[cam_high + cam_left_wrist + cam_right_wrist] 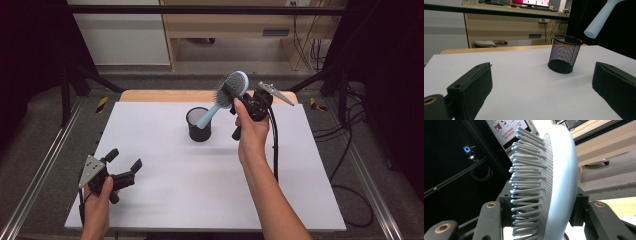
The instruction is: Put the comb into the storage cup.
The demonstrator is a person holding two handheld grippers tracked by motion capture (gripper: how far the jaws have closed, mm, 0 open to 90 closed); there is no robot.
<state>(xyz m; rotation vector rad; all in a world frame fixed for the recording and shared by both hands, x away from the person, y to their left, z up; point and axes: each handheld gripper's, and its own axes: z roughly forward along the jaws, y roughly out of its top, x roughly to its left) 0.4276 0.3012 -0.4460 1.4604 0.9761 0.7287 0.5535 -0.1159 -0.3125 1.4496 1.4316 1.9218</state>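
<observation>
A pale blue hairbrush (pixel 231 87) with grey bristles hangs tilted in the air, head up. My right gripper (pixel 231 91) is shut on its head (pixel 556 182), one jaw on the bristle side and one on the back. The brush handle (pixel 207 116) slants down to the left, its end just over the rim of a black mesh cup (pixel 199 124) standing upright on the white table (pixel 210 170). The left gripper view has the cup (pixel 564 53) ahead and the handle tip (pixel 599 18) above it. My left gripper (pixel 123 164) rests open near the table's front left, nothing between its jaws.
A wooden strip (pixel 165 96) borders the table's far edge. Black frame rails (pixel 35 170) run along both sides. A wooden desk (pixel 240 25) stands beyond on the floor, with cables (pixel 350 150) at the right.
</observation>
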